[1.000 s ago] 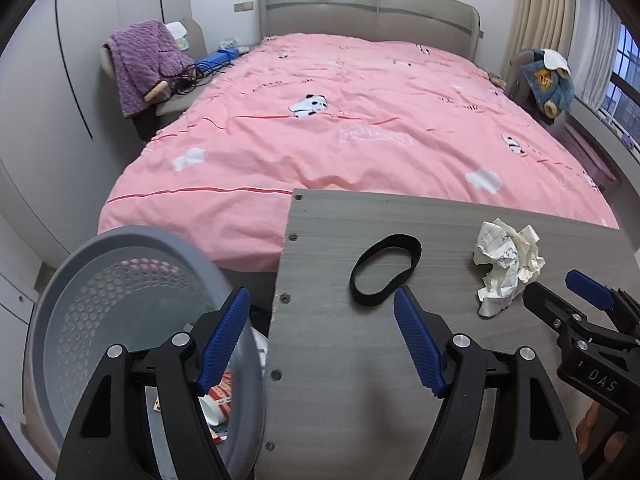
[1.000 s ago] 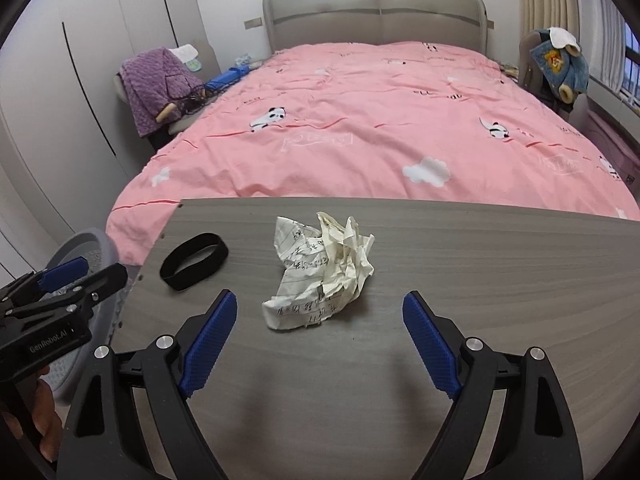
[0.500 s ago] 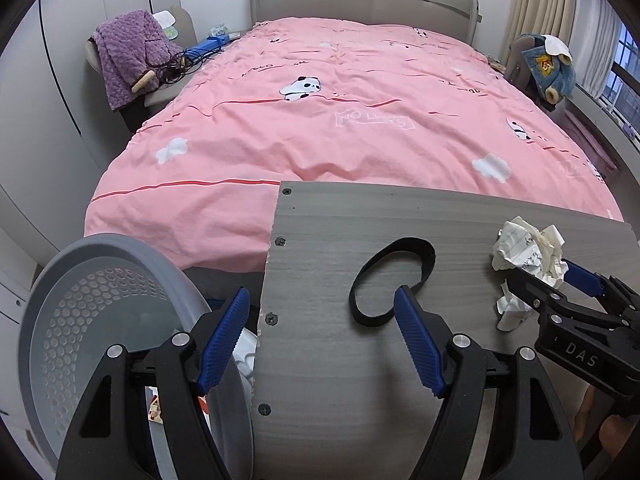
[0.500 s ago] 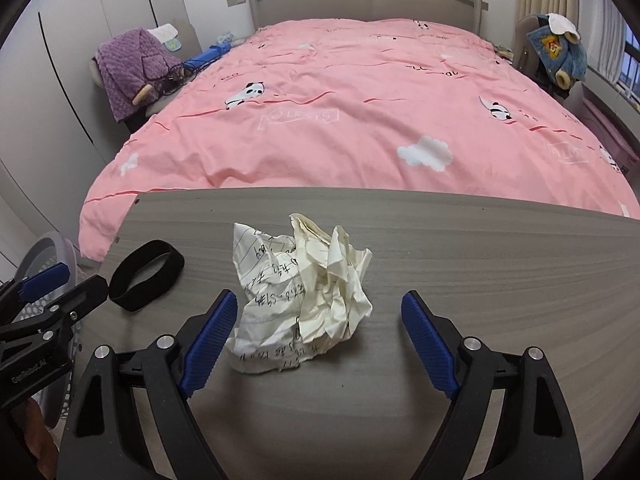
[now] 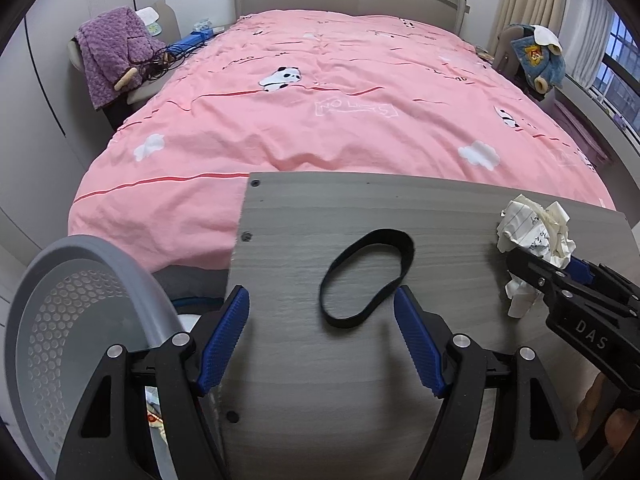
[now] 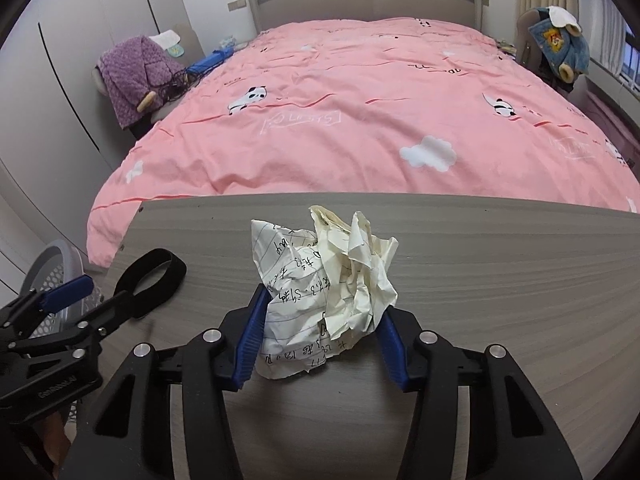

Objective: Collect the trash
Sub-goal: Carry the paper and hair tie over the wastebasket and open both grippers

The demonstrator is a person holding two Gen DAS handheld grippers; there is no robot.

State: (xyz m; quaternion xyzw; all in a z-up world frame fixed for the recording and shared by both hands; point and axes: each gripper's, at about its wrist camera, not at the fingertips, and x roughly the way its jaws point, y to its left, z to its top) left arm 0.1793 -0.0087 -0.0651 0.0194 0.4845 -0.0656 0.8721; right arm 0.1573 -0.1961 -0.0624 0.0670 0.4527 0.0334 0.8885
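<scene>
Behind the grey wooden table [image 6: 500, 264] is a pink bed [image 6: 360, 120]. On the table, my right gripper [image 6: 320, 338] pinches the crumpled paper [image 6: 320, 288]; this loose wad may slip out. My left gripper [image 5: 322, 340] is wide open, empty, beside the wastebasket [image 5: 76, 320].

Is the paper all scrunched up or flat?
Scrunched up: the white lined crumpled paper ball is creased into a lump between the right gripper pads on the grey wooden table.

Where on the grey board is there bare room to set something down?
The board is bare right of the crumpled paper out to its right edge. It is crowded at the left: the black band, left tool and right tool.
</scene>
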